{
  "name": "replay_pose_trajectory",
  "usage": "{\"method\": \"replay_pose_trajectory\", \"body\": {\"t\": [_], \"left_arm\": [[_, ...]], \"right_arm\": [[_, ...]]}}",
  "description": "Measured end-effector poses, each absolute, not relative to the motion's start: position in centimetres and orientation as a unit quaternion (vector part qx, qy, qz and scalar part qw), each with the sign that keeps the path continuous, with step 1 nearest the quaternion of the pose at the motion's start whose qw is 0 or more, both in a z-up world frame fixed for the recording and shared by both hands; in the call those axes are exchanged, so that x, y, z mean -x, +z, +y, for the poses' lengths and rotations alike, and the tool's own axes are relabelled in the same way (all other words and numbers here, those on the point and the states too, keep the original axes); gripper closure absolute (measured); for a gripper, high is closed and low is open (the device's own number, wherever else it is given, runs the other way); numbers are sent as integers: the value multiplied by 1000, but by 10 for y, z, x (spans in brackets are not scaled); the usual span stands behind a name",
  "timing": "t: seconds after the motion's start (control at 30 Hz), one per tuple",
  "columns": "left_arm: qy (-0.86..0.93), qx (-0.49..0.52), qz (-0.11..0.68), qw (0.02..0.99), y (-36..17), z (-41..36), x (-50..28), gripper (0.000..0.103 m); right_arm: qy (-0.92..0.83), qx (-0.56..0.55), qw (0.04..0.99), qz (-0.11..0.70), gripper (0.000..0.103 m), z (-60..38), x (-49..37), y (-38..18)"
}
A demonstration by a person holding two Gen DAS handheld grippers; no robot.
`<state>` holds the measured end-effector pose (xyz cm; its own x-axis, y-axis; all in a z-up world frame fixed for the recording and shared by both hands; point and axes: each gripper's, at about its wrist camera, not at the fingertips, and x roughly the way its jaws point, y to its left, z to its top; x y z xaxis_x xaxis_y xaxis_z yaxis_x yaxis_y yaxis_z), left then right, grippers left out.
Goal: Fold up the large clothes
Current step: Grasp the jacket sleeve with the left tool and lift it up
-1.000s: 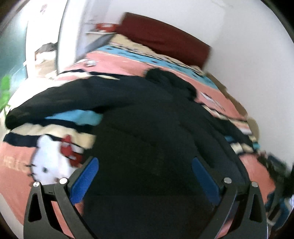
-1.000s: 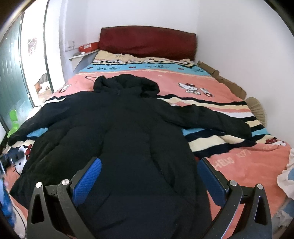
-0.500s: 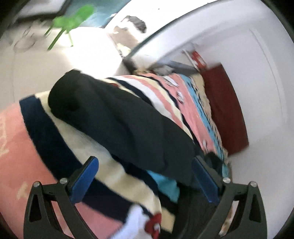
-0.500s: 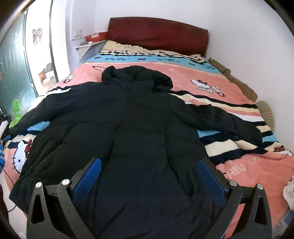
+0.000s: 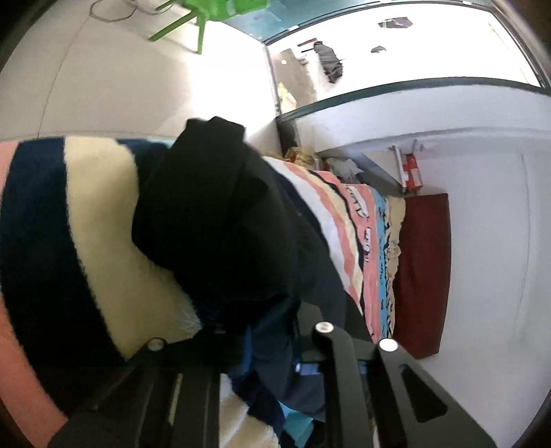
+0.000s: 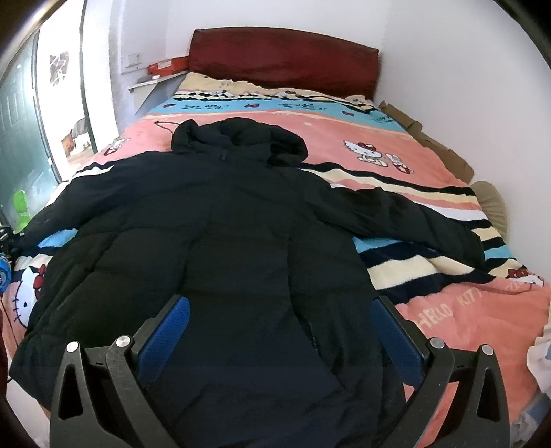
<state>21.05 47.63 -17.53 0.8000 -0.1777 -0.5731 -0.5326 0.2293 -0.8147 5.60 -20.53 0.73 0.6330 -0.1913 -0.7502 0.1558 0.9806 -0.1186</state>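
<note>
A large black hooded coat [image 6: 234, 220] lies spread face-up on the bed, both sleeves out to the sides. My left gripper [image 5: 248, 331] is rolled sideways at the bed's left edge. Its jaws are closing, and the black cuff end of the left sleeve [image 5: 213, 213] is bunched between them and hides the pads. My right gripper [image 6: 279, 331] hovers open above the coat's lower body, with nothing between its blue pads [image 6: 165, 327]. The right sleeve [image 6: 430, 224] stretches toward the wall.
A pink, cream and blue striped cartoon blanket [image 6: 465, 310] covers the bed, with a dark red headboard [image 6: 282, 55] at the far end. Flattened cardboard [image 6: 430, 141] lines the right wall. A green chair [image 5: 213, 10] stands on the floor to the left, near a doorway [image 6: 58, 103].
My left gripper swung from over the coat's body to the left sleeve end, rolled sideways, and its wide-open jaws came together around the cuff. The right gripper barely moved.
</note>
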Motion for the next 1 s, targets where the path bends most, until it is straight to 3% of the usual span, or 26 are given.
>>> {"method": "replay_pose_trajectory", "body": {"t": [0.33,0.67,0.83,1.0], "left_arm": [[26,556,249,792,-82,433,-214,97],[-122,464,241,844,38,283,-224,97],[-170,410,281,851,59,184,-236,97],[-201,362,332,847,47,90,-249,97]], "right_arm": [[-99,5,914,394,1,-224,-42,20],[-103,-13,924,367,1,-266,-19,36],[-129,-26,926,354,1,-305,-4,42],[-163,-42,924,343,1,-351,10,43]]}}
